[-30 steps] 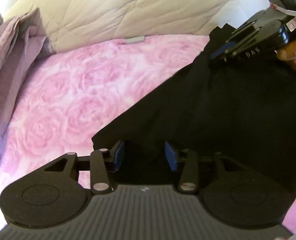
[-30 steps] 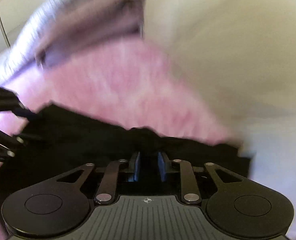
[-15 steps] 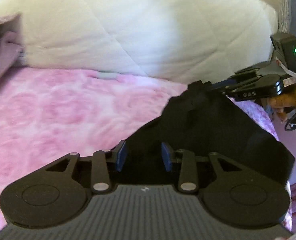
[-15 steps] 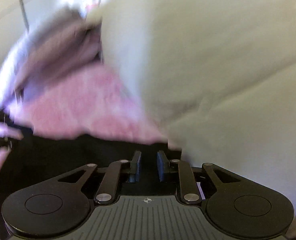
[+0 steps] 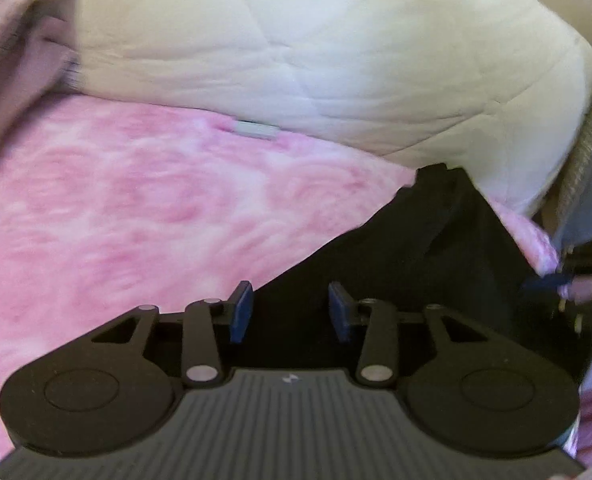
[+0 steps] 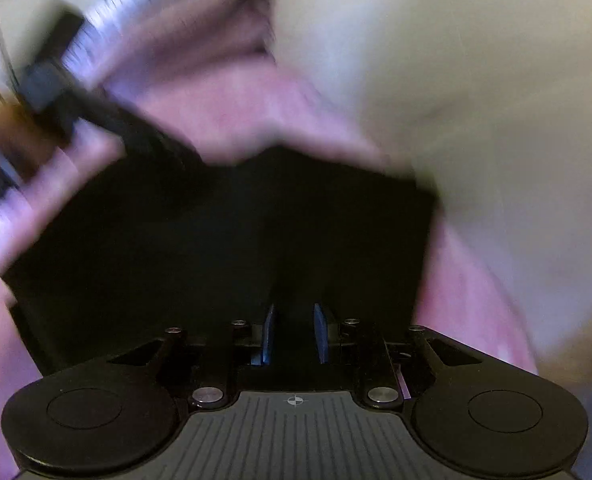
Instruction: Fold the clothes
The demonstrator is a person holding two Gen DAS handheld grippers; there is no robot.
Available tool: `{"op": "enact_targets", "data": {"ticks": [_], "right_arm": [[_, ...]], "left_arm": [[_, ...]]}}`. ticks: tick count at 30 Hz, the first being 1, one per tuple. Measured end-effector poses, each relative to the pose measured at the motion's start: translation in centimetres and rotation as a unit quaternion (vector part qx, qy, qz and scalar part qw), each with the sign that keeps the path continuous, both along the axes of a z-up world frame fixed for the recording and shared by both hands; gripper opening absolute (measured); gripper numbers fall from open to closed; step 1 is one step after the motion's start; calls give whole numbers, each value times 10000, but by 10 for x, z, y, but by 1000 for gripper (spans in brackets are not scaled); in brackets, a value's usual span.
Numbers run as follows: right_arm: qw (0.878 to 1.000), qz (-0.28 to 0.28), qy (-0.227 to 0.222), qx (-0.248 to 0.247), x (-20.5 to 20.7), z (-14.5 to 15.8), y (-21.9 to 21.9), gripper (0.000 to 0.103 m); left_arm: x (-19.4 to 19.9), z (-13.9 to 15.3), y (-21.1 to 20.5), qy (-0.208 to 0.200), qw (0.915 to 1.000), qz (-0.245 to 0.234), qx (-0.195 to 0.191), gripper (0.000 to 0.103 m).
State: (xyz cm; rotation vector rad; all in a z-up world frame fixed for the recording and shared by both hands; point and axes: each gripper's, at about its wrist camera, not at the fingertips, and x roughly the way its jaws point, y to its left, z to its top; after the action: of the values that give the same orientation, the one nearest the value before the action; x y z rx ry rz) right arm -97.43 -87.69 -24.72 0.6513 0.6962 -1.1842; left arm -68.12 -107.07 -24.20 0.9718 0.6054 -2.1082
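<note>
A black garment [image 5: 407, 256] lies on the pink rose-patterned bedspread [image 5: 144, 208], with one corner reaching toward the cream quilt. My left gripper [image 5: 291, 307] is open, its blue pads apart over the garment's near edge. My right gripper [image 6: 294, 330] has its jaws narrowly apart with black cloth between them; the view is blurred, so the grip is unclear. The garment fills the middle of the right wrist view [image 6: 256, 232]. The right gripper shows at the right edge of the left wrist view [image 5: 575, 284]. The left gripper appears blurred at upper left of the right wrist view [image 6: 56, 92].
A cream quilted duvet [image 5: 335, 52] is bunched along the far side of the bed. A mauve cloth [image 5: 12, 60] lies at the far left. A small grey tag [image 5: 256, 129] sits where quilt meets bedspread.
The right gripper has dropped from holding the garment's corner high to low at the right edge. The garment has come down flatter on the bed. The left gripper stays open.
</note>
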Motion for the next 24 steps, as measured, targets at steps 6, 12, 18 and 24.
{"op": "enact_targets", "data": {"ticks": [6,12,18,24], "right_arm": [[10000,-49,64,40,19,-3,36,20],[10000,-40,90,-8,42,-3,71,20],[9995,-93,141,-280,76,28,75,20],[9998,182,-63,-6,123,-9,60,23]], "left_arm": [[80,20,80,189,9997,179,46,32],[75,-29,140,-107,9993,-200,313,34],[83,-20,145,-131,9995,-72,281,36],[82,-18,160,-256,9992,165,273,36]]}}
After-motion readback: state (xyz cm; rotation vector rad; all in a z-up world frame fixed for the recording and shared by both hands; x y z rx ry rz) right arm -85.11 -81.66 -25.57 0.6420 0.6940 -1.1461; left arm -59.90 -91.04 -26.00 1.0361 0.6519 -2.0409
